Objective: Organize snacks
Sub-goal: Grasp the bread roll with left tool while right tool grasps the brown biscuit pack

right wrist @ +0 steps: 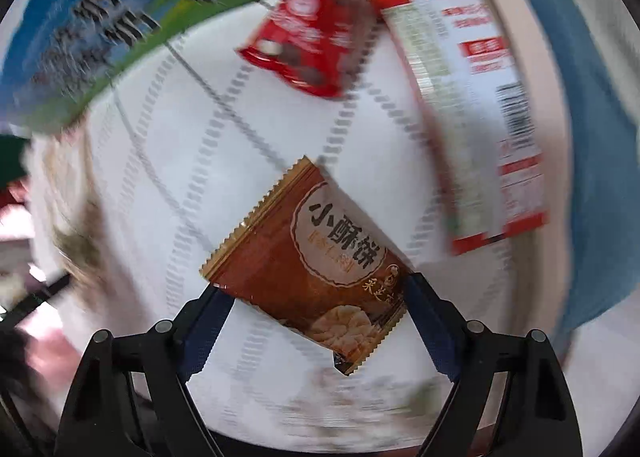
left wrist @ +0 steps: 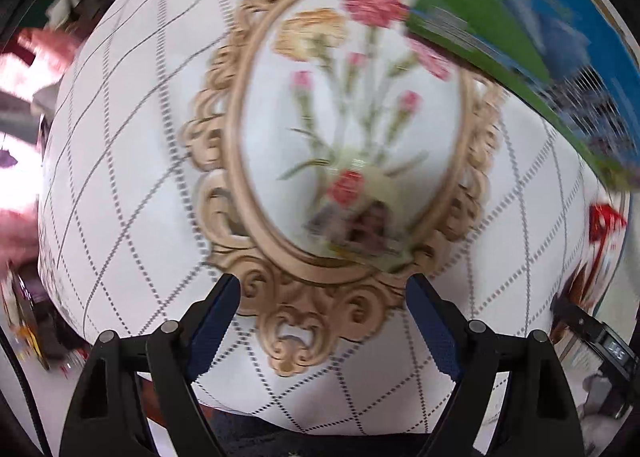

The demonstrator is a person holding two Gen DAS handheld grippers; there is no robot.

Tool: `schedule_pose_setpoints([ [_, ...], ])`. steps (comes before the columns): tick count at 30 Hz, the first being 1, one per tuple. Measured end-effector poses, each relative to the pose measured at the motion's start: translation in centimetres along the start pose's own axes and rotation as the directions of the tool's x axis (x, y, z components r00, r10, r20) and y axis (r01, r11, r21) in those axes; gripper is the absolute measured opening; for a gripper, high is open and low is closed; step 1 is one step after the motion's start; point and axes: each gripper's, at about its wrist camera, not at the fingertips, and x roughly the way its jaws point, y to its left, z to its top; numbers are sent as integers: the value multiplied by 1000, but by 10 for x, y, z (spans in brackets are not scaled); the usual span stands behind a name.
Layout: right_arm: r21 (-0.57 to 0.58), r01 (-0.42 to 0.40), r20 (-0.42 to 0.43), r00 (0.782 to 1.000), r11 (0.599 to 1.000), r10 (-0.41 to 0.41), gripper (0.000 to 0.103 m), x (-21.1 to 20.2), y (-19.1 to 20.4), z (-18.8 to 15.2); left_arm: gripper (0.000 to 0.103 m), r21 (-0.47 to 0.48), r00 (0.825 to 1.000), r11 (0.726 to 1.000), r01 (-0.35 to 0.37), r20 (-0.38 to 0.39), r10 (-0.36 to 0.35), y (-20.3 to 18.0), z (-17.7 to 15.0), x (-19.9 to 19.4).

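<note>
A brown snack packet (right wrist: 320,257) with a gold zigzag edge lies flat on the white checked tablecloth (right wrist: 168,161). My right gripper (right wrist: 312,297) points down over it, jaws open, one finger at each side of the packet's near end; the packet looks uncrumpled. Farther off lie a red snack packet (right wrist: 312,29) and a white-and-red box (right wrist: 472,109). My left gripper (left wrist: 324,297) hangs open over the cloth's printed flower medallion (left wrist: 352,117), nothing between its fingers. The red packet (left wrist: 604,225) shows at that view's right edge.
A big blue-and-green box (right wrist: 100,17) stands at the upper left in the right wrist view, and the same box (left wrist: 540,37) fills the upper right in the left wrist view. Blue fabric (right wrist: 592,137) lies past the table's rounded edge. Both views are motion-blurred.
</note>
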Motion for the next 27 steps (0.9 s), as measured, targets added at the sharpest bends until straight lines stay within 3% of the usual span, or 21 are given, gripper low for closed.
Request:
schedule_pose_setpoints([
  [4, 60, -170, -10, 985, 984, 170, 95, -8, 21, 8, 84, -35, 1000, 999, -3, -18, 2, 17, 1, 3],
  [7, 22, -213, 30, 977, 977, 212, 95, -27, 29, 14, 84, -56, 999, 998, 19, -46, -22, 23, 3, 7],
  [14, -141, -58, 74, 995, 988, 69, 95, -32, 41, 23, 84, -13, 989, 994, 109, -97, -110, 8, 26, 42],
  [16, -197, -3, 84, 996, 980, 20, 95, -24, 49, 29, 84, 22, 992, 995, 94, -85, -92, 1, 29, 45],
  [19, -245, 53, 93, 995, 968, -30, 94, -8, 66, 31, 65, 71, 997, 995, 66, -44, -63, -5, 30, 43],
  [21, -246, 63, 92, 995, 967, -42, 83, 2, 67, 29, 49, 85, 997, 994, 62, -42, -58, -6, 29, 41],
  [24, -259, 90, 112, 992, 962, -63, 70, 2, 74, 23, 49, 72, 994, 993, 98, -55, -94, 0, 28, 40],
  [26, -245, 68, 97, 994, 967, -45, 69, 2, 76, 20, 51, 40, 989, 990, 138, -58, -136, 11, 26, 41],
  [27, -236, 54, 81, 996, 970, -36, 69, 2, 76, 19, 58, 29, 985, 986, 162, -69, -160, 15, 26, 42],
])
